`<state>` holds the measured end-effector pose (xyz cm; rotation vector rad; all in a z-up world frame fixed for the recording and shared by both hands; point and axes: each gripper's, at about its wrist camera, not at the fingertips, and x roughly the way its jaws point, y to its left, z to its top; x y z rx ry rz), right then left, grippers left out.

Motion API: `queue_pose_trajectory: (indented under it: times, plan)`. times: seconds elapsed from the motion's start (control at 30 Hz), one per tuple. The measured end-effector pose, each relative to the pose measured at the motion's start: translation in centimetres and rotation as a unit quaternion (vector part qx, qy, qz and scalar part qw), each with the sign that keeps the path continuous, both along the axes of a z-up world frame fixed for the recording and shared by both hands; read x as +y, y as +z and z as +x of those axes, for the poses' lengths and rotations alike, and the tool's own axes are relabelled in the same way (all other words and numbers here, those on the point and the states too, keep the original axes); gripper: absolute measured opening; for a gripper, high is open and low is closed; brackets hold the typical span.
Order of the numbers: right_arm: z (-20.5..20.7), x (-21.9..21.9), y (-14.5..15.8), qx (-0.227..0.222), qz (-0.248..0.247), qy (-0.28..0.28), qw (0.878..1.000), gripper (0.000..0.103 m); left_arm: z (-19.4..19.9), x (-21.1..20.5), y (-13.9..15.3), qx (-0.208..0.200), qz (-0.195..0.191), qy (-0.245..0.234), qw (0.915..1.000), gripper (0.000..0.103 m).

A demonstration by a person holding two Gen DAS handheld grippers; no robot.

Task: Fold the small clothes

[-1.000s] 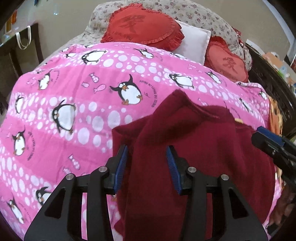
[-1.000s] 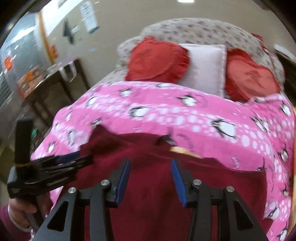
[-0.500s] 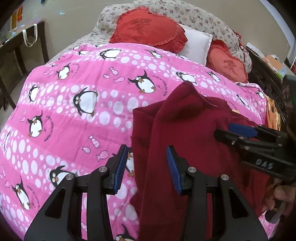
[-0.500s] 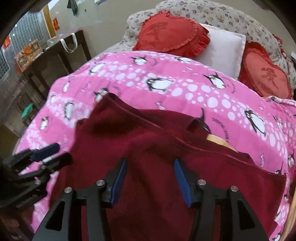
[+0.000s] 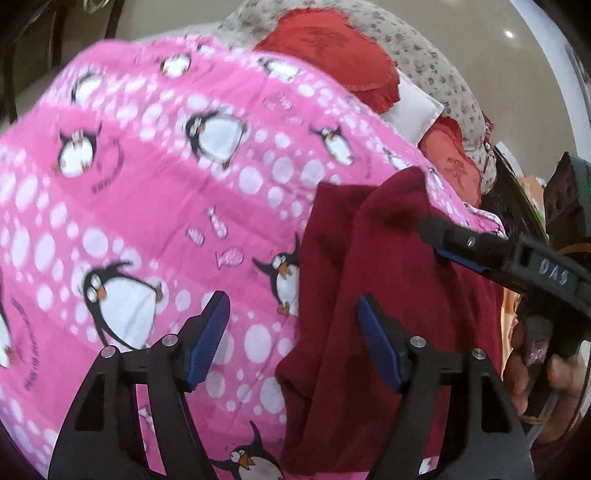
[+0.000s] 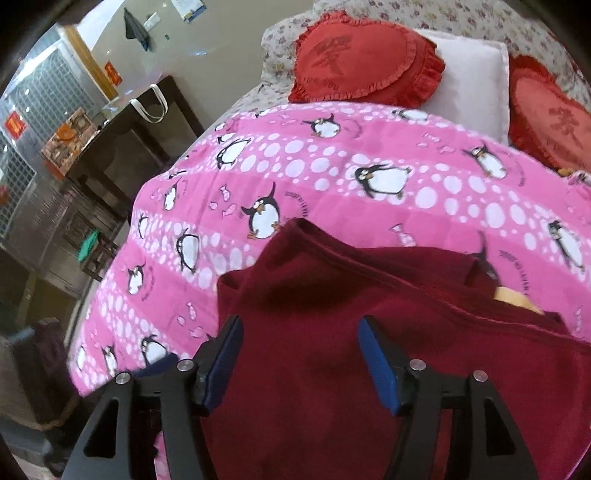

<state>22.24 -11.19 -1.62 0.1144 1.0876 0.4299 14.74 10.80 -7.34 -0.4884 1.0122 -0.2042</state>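
The dark red garment (image 6: 332, 354) lay partly folded on the pink penguin blanket (image 6: 332, 192), directly ahead of and beneath the right gripper (image 6: 301, 365), and ahead and to the right of the left gripper (image 5: 291, 339). Both grippers had their jaws spread wide and gripped nothing. The left one hovered over the garment's left edge, one blue pad above blanket and the other above cloth. In the left wrist view the right gripper (image 5: 461, 243) reached in from the right, low over the top layer; whether it touched the cloth could not be told.

The step seemed to be squaring the fold. To do it well, each gripper would best take a single edge near a corner, pinching all layers together, then carry the flap over flat so that the hems line up, since soft knit slides and bunches easily.

Beyond the blanket, ahead of both grippers, two red heart cushions (image 6: 365, 59) flanked a white pillow (image 6: 469, 81) against a floral headboard (image 6: 461, 14). Far to the right gripper's left stood a dark table (image 6: 136, 136) with a white-handled bag on it.
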Motion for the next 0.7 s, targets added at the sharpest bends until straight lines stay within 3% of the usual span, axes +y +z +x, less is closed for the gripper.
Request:
queue_pose_trajectory:
  times: [0.13, 0.23, 0.37, 0.47, 0.57, 0.7]
  plan:
    - [0.7, 1.0, -0.5, 0.012, -0.004, 0.004, 1.0, 0.063, 0.0, -1.0, -1.1, 0.009, -0.033, -0.014, 0.9993, 0.072]
    - [1.0, 1.6, -1.0, 0.025, -0.009, 0.012, 1.0, 0.063, 0.1, -1.7, -1.2, 0.001, -0.035, -0.017, 0.9992, 0.074]
    - [1.2, 1.9, -1.3, 0.029, -0.017, 0.02, 0.999, 0.063, 0.8, -2.2, -1.8, -0.005, -0.055, -0.022, 0.9982, 0.083]
    - [1.3, 2.1, -1.3, 0.034, -0.021, 0.021, 0.999, 0.064, 1.2, -2.3, -2.0, -0.011, -0.071, -0.023, 0.9971, 0.083]
    - [1.4, 2.5, -1.2, 0.038, -0.025, 0.024, 0.999, 0.064, 0.9, -2.9, -2.1, -0.018, -0.114, -0.043, 0.9924, 0.035]
    - [1.6, 3.3, -1.2, 0.054, -0.034, 0.029, 0.998, 0.065, -0.5, -3.9, -1.0, -0.072, -0.076, -0.053, 0.9931, 0.029]
